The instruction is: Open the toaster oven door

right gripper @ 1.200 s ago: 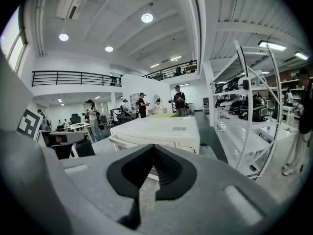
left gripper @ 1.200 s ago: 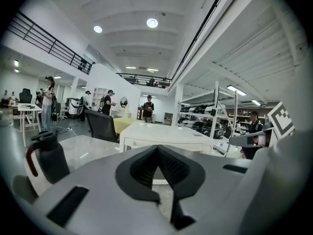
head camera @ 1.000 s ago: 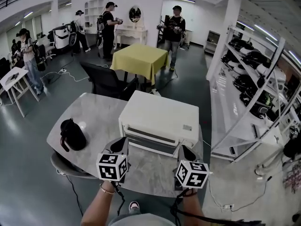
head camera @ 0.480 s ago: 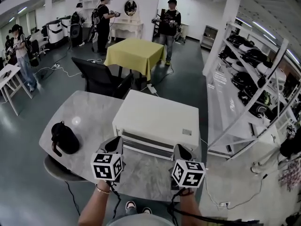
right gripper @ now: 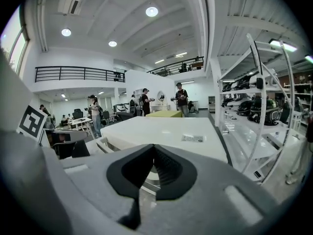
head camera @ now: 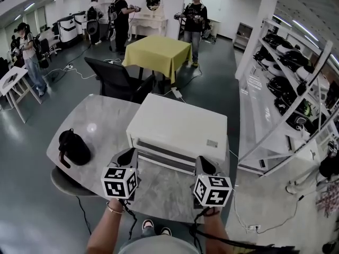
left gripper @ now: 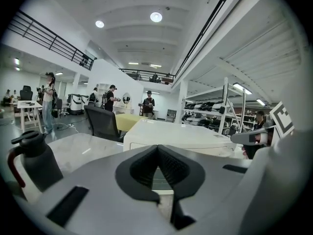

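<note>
**Both grippers poised before a shut oven door**

At the left of the grey worktop (head camera: 108, 121) stands a black jug (head camera: 73, 147), well apart from everything else. Next comes the left gripper (head camera: 128, 156), hovering near the left end of the oven's front. Its jaws are pressed together at the tips with nothing between them.

The white toaster oven (head camera: 180, 127) sits in the middle of the worktop, its front facing the person. Its door (head camera: 165, 156) lies flat against the body, closed.

The right gripper (head camera: 202, 164) hangs near the door's right end, also clear of it. Its jaws are likewise pressed together and empty.

Farther right, off the worktop, a white shelving rack (head camera: 290, 121) carries dark helmets.
</note>
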Tool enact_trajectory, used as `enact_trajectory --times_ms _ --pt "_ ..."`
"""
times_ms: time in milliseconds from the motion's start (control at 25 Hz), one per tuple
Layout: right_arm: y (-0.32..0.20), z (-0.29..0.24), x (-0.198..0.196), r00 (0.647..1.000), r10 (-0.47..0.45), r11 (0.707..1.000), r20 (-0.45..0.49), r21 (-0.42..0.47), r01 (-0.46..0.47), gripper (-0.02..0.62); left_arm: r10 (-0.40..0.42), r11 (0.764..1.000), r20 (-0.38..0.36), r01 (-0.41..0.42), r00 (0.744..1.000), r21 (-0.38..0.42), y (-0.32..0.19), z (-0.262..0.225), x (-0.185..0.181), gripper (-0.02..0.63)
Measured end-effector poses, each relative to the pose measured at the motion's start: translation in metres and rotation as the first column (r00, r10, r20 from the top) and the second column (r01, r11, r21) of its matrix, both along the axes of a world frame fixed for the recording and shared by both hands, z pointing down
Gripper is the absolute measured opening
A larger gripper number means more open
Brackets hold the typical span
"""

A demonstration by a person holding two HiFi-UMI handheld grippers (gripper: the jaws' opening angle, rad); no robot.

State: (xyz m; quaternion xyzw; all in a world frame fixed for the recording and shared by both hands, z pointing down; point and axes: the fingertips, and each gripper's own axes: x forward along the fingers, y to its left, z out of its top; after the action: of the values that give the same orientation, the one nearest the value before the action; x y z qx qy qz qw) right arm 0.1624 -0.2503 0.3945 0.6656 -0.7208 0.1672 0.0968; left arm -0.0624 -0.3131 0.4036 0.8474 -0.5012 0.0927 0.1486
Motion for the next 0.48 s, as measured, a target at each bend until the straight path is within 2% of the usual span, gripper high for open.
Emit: enact_trajectory --times_ms 200,240,480 --pt "0.003 0.0 -0.009 0.998 -0.06 0.998 0.015 0.001 0.06 0.005 -0.007 1.0 0.0 0.007 1.0 -0.012 0.005 0.004 0.0 0.005" --pt "0.003 0.0 -0.011 0.997 -0.075 0.997 0.018 -0.002 0.075 0.032 -0.009 1.0 -0.001 0.009 1.0 -0.015 0.006 0.005 0.0 0.005" --pt "0.004 0.006 -0.019 0.99 -0.137 0.99 -0.014 -0.032 0.137 0.049 -0.026 0.999 -0.012 0.026 1.0 -0.028 0.007 0.012 -0.004 0.005"
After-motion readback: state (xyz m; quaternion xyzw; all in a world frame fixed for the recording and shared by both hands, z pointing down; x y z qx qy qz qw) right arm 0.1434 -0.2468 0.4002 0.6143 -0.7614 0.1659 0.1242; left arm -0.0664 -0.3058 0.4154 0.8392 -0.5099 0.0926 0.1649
